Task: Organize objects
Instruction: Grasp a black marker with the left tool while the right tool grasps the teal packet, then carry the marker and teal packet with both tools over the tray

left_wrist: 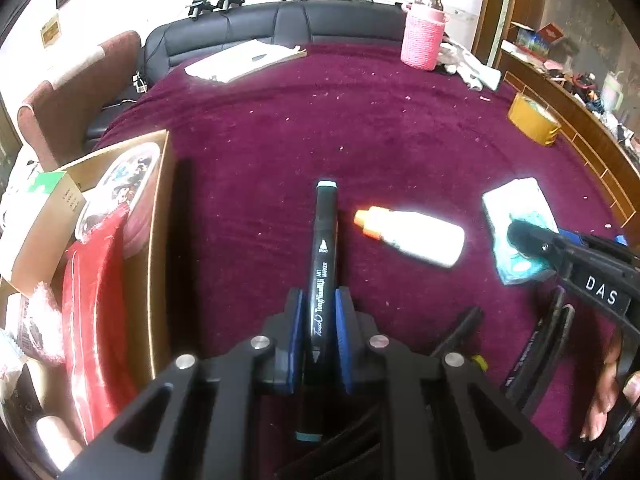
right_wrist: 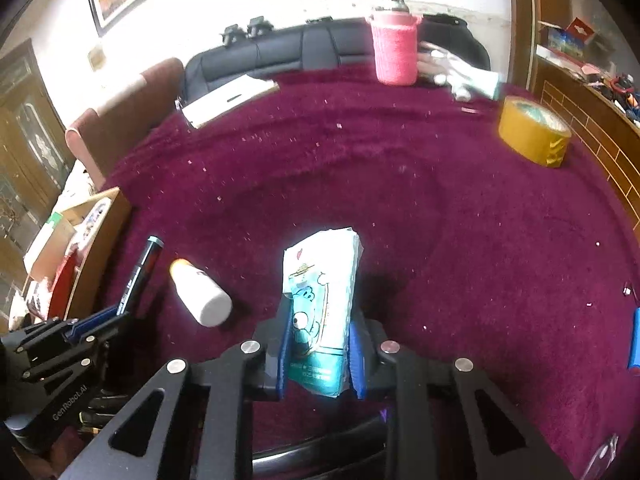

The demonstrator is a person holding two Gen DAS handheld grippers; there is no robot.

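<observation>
1. The left gripper pinches a black art marker between its blue pads — the barrel runs lengthwise down the gap, its teal-tipped front cap sticking out well past the fingertips and its rear end reaching back under the gripper body.
2. The right gripper is clamped on a small teal-and-white tissue pack. The pack stands on edge between the blue pads, which press its lower sides; its white upper half juts forward beyond the fingertips.
3. A white bottle with an orange cap lies on its side on the maroon cloth, between the two grippers and touching neither; its cap points toward the marker.
4. At the left edge an open cardboard box holds a red item and other things — it sits just beside the marker's side of the scene.
5. Farther back on the cloth stand a pink knitted bottle sleeve and a roll of yellow tape, well apart from both grippers.
</observation>
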